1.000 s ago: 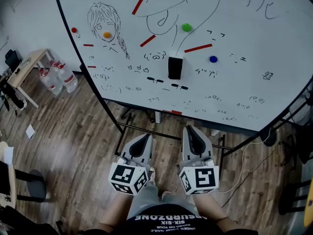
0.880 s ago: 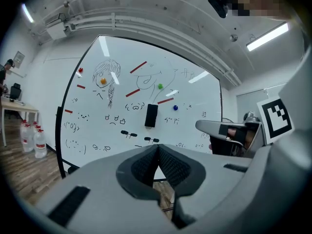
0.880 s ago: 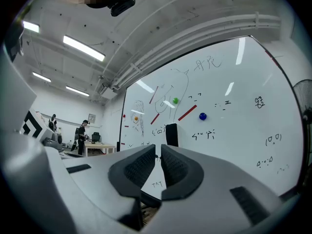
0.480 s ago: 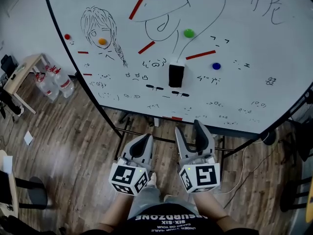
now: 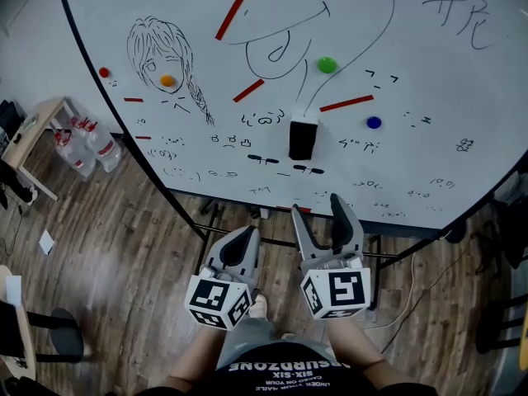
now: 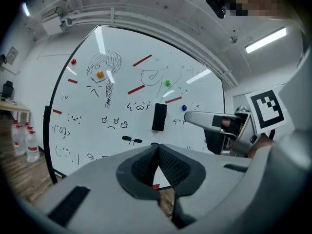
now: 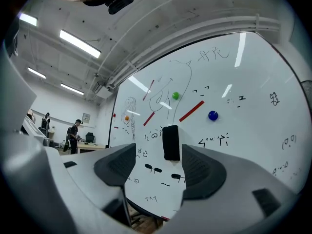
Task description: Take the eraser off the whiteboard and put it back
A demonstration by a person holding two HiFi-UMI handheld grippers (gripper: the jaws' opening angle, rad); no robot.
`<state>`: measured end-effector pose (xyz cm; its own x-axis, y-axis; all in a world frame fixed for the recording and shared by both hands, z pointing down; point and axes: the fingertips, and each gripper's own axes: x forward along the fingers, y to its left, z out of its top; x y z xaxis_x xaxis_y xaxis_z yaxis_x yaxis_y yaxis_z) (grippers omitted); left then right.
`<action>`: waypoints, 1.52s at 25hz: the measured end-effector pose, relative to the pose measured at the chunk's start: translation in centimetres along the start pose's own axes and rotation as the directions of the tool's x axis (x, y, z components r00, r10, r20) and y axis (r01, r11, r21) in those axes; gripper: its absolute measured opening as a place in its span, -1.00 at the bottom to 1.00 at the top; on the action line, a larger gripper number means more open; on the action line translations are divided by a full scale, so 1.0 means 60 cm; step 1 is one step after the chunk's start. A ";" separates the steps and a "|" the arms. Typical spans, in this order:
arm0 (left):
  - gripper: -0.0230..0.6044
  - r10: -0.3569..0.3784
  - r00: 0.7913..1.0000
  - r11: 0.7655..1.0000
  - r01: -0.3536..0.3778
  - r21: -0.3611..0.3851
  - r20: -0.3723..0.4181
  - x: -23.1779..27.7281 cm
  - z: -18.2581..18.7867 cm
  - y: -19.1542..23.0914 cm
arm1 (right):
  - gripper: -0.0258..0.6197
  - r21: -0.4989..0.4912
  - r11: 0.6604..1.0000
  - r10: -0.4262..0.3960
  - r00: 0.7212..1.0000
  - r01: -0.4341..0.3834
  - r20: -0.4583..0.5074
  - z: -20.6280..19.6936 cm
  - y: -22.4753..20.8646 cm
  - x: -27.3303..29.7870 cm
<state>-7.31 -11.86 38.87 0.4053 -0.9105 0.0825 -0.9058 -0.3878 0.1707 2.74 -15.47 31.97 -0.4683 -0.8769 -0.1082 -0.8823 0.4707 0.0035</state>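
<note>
A black eraser (image 5: 302, 139) clings upright to the whiteboard (image 5: 462, 89), below the green magnet (image 5: 327, 64). It also shows as the black eraser (image 7: 170, 143) in the right gripper view and the eraser (image 6: 159, 117) in the left gripper view. My right gripper (image 5: 323, 213) points at the board, short of the eraser; its jaws have just been opening and stand open with nothing between them. My left gripper (image 5: 242, 244) hangs beside it, lower left, shut and empty.
The board carries doodles, red magnetic strips (image 5: 236, 7), an orange magnet (image 5: 167, 81) and a blue magnet (image 5: 374, 123). Its black stand legs (image 5: 206, 221) rest on wood floor. A small table (image 5: 25, 139) and water bottles (image 5: 91, 143) stand at the left.
The right gripper's jaws went from shut to wide apart. Both grippers moved closer to the whiteboard, the right one further ahead. The eraser stayed in place.
</note>
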 end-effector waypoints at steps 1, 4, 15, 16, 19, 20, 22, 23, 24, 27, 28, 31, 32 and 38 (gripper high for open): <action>-0.91 -0.003 1.000 1.000 0.003 0.001 -0.001 0.004 0.001 0.004 | -0.08 -0.001 1.000 -0.004 1.000 0.004 0.000 -0.001 -0.001 0.007; -0.91 -0.014 1.000 1.000 0.014 0.002 -0.003 0.018 0.003 0.016 | -0.07 -0.002 1.000 -0.015 1.000 0.015 0.001 -0.002 -0.004 0.028; -0.91 -0.062 0.998 0.998 0.063 0.015 -0.012 0.066 0.010 0.055 | -0.07 -0.015 0.996 -0.087 0.996 0.087 -0.010 -0.009 -0.022 0.103; -0.91 -0.067 0.998 0.998 0.068 0.016 -0.014 0.070 0.010 0.057 | -0.06 -0.016 0.995 -0.097 0.995 0.097 -0.014 -0.011 -0.025 0.109; -0.91 -0.086 0.996 0.996 0.086 0.017 -0.019 0.081 0.010 0.062 | -0.06 -0.030 0.993 -0.117 0.993 0.116 -0.021 -0.014 -0.028 0.126; -0.91 -0.092 0.996 0.996 0.092 0.018 -0.020 0.084 0.010 0.064 | -0.06 -0.037 0.992 -0.123 0.992 0.122 -0.023 -0.016 -0.029 0.132; -0.91 -0.103 0.994 0.994 0.103 0.019 -0.025 0.090 0.009 0.067 | -0.06 -0.049 0.990 -0.136 0.990 0.134 -0.029 -0.020 -0.031 0.144; -0.91 -0.107 0.994 0.994 0.108 0.018 -0.026 0.092 0.009 0.069 | -0.06 -0.053 0.988 -0.144 0.989 0.142 -0.031 -0.022 -0.033 0.150; -0.91 -0.111 0.993 0.994 0.112 0.017 -0.027 0.095 0.008 0.071 | -0.05 -0.057 0.987 -0.152 0.988 0.150 -0.033 -0.023 -0.035 0.156; -0.91 -0.121 0.992 0.992 0.122 0.014 -0.031 0.100 0.007 0.080 | -0.05 -0.070 0.981 -0.183 0.983 0.180 -0.032 -0.025 -0.041 0.171; -0.91 -0.125 0.992 0.992 0.125 0.013 -0.032 0.102 0.006 0.082 | -0.05 -0.076 0.979 -0.192 0.981 0.190 -0.031 -0.025 -0.043 0.177; -0.91 -0.136 0.990 0.991 0.136 0.011 -0.033 0.108 0.003 0.089 | -0.05 -0.090 0.972 -0.220 0.975 0.217 -0.029 -0.026 -0.049 0.191; -0.91 -0.139 0.990 0.990 0.140 0.011 -0.033 0.110 0.003 0.091 | -0.05 -0.094 0.969 -0.230 0.973 0.226 -0.028 -0.027 -0.051 0.195; -0.91 -0.157 0.987 0.988 0.157 0.008 -0.031 0.120 0.005 0.100 | -0.04 -0.110 0.958 -0.271 0.962 0.267 -0.028 -0.029 -0.062 0.218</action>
<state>-9.84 -20.81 40.18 0.5459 -0.8336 0.0848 -0.8319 -0.5271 0.1738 -0.17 -28.85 32.27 -0.2128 -0.9740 -0.0777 -0.9749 0.2063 0.0840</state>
